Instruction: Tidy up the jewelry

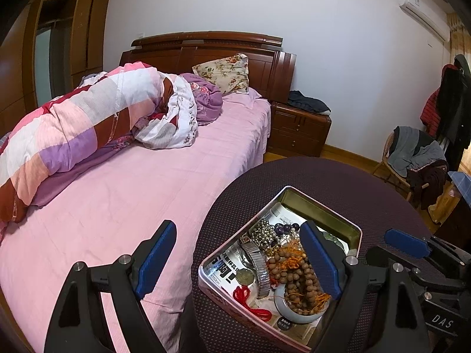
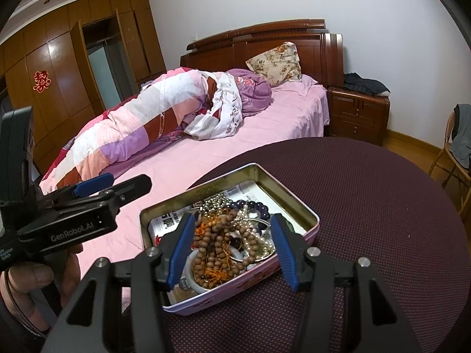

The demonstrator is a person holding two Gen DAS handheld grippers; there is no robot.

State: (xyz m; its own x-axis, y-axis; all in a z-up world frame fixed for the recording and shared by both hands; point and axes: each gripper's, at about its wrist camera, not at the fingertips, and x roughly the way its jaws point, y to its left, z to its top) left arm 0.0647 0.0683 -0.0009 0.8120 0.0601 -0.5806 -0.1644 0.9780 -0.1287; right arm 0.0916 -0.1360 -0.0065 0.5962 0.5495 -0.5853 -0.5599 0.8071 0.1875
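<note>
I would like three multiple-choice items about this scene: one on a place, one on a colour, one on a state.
1. The tin box stands on:
A. the bed
B. the round table
C. the nightstand

2. The bed sheet is:
A. pink
B. green
C. white

3. The right gripper has its jaws:
A. clamped on a coin
B. shut empty
C. apart above the wooden beads

Answers:
1 B, dotted tabletop surrounds the box.
2 A, the sheet is plainly pink.
3 C, blue pads stand clear of the beads.

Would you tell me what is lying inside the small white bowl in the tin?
A heap of brown wooden beads with orange tassel threads fills the white bowl and spills over its rim into the tin. The beads cover the bowl's bottom, so anything beneath them is hidden.
</note>
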